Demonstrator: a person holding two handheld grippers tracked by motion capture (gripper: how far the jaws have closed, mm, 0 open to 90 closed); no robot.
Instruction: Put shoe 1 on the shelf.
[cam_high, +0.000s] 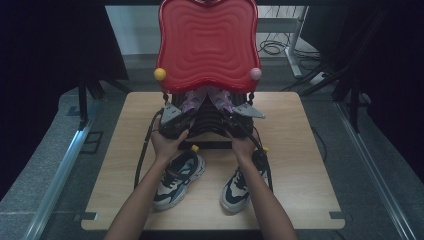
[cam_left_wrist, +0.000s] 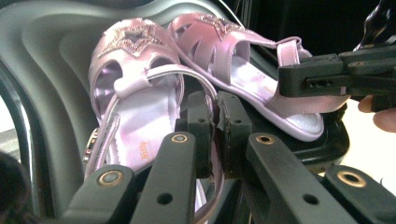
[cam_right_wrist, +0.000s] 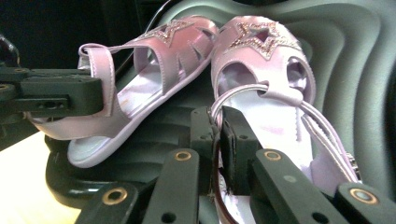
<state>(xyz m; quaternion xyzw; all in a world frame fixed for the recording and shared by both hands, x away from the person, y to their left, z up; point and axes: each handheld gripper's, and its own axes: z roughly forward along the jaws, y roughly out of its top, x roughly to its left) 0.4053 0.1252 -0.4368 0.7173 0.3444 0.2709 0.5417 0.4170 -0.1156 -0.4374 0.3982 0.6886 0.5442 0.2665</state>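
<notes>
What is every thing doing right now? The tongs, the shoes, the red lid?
Left tongs: shut on left sandal's strap.
Right tongs: shut on right sandal's strap.
Left sandal: in the case, gripped.
Right sandal: in the case, gripped.
Red lid: open, upright.
Sneakers: lying loose on the table.

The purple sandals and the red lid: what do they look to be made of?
Purple sandals: seemingly smooth synthetic leather with a satin sheen; the star trims glitter like sequins or rhinestones. Red lid: probably glossy moulded plastic, judging by its rippled surface and highlights. Each gripper, left and right, clamps a strap.
</notes>
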